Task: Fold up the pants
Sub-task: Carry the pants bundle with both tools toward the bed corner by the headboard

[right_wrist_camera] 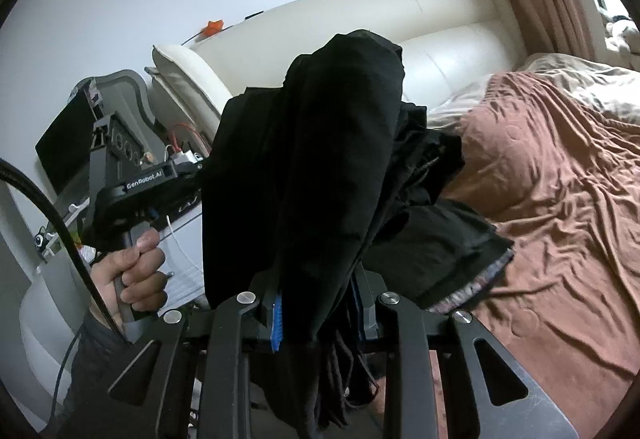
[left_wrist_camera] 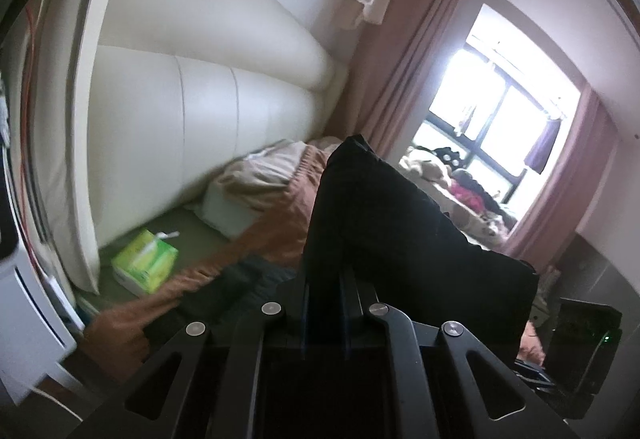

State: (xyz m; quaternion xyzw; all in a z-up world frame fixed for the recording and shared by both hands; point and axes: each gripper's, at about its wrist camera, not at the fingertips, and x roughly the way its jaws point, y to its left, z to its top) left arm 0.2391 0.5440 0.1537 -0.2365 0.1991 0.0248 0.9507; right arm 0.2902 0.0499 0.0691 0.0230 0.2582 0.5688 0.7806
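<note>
Left gripper (left_wrist_camera: 326, 281): jaws closed on a fold of the black pants (left_wrist_camera: 400, 239), cloth rising between the fingers. Right gripper (right_wrist_camera: 320, 303): likewise clamped on the pants (right_wrist_camera: 320, 159), which drape over it and hang below. Pants held aloft above the near-left part of the bed (right_wrist_camera: 560, 179), one bunched part trailing onto the brown bedspread.

Risk, as judged: thin bite on bunched fabric; a quick swing could pull cloth free, or the trailing end could drag and twist the fold.

Count: two grippers, one pair of pants, one tissue box (left_wrist_camera: 145, 261), one hand (right_wrist_camera: 136, 271) visible.
</note>
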